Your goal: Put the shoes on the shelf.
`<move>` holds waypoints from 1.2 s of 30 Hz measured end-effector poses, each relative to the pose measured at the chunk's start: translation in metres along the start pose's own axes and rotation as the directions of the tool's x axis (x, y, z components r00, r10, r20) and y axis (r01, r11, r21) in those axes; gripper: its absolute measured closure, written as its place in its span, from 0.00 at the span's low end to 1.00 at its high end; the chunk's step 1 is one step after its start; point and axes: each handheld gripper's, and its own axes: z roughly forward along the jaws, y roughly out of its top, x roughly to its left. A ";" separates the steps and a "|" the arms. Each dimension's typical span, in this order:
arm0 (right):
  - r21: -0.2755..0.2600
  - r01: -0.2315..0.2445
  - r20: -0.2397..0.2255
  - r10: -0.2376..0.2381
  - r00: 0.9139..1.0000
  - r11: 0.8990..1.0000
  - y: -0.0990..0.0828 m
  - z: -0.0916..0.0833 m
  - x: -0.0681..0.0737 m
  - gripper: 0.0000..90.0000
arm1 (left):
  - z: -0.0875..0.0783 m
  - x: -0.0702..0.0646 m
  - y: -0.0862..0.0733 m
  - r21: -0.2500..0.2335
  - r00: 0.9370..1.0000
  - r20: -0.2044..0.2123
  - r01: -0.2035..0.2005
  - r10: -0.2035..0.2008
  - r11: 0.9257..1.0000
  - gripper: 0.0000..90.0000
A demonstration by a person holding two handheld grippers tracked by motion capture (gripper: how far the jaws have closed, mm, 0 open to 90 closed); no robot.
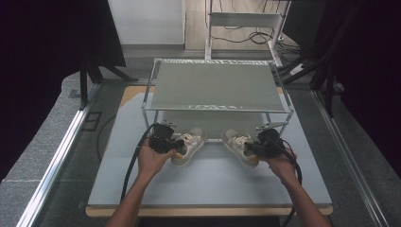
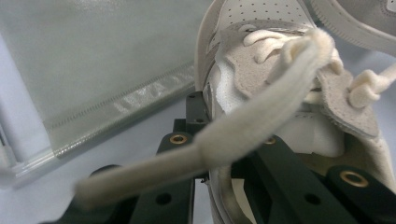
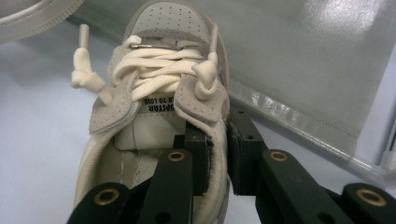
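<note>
While we gripped both shoes on the desk (image 1: 208,182), left gripper (image 1: 174,144) fingers pinched the left shoe (image 1: 190,144) collar, right gripper (image 1: 251,147) the right shoe (image 1: 239,144). Next, likely, came sliding them under the rack (image 1: 216,85) beyond.

metal rack (image 1: 217,85) blocks beyond the shoes (image 1: 191,142); near table (image 1: 208,184) open.

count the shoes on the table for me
2. The left shoe lies in front of the rack, its collar gripped by the left gripper. The right shoe lies beside it, its collar clamped by the right gripper.
</note>
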 end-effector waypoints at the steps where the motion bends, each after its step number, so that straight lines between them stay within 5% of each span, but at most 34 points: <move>1: -0.002 0.002 0.001 -0.002 1.000 1.000 0.000 0.000 0.000 0.89 | 0.000 0.000 0.001 -0.002 1.000 0.000 0.000 0.000 1.000 0.93; 7: -0.008 -0.002 0.000 0.002 1.000 1.000 0.003 0.004 0.002 0.89 | 0.005 0.000 0.003 -0.004 1.000 0.005 0.007 -0.007 1.000 0.93; 14: -0.030 -0.063 -0.028 0.062 0.998 0.998 0.001 0.010 0.002 0.89 | 0.010 0.000 0.005 -0.027 0.999 0.016 0.028 -0.027 0.999 0.93; 23: -0.054 -0.121 -0.016 0.120 0.993 0.991 -0.003 0.016 -0.002 0.89 | 0.017 0.002 0.009 -0.047 0.996 0.054 0.078 -0.076 0.996 0.93; 29: -0.071 -0.176 -0.025 0.174 0.984 0.982 -0.003 0.022 -0.002 0.89 | 0.026 0.001 0.011 -0.069 0.988 0.057 0.147 -0.143 0.987 0.93; 32: -0.087 -0.195 -0.020 0.194 0.981 0.977 -0.003 0.026 -0.002 0.89 | 0.032 0.006 0.013 -0.080 0.994 0.045 0.100 -0.097 0.992 0.93; 36: -0.100 -0.218 -0.014 0.217 0.976 0.971 -0.002 0.032 0.000 0.89 | 0.039 0.007 0.015 -0.088 0.994 0.060 0.096 -0.091 0.991 0.93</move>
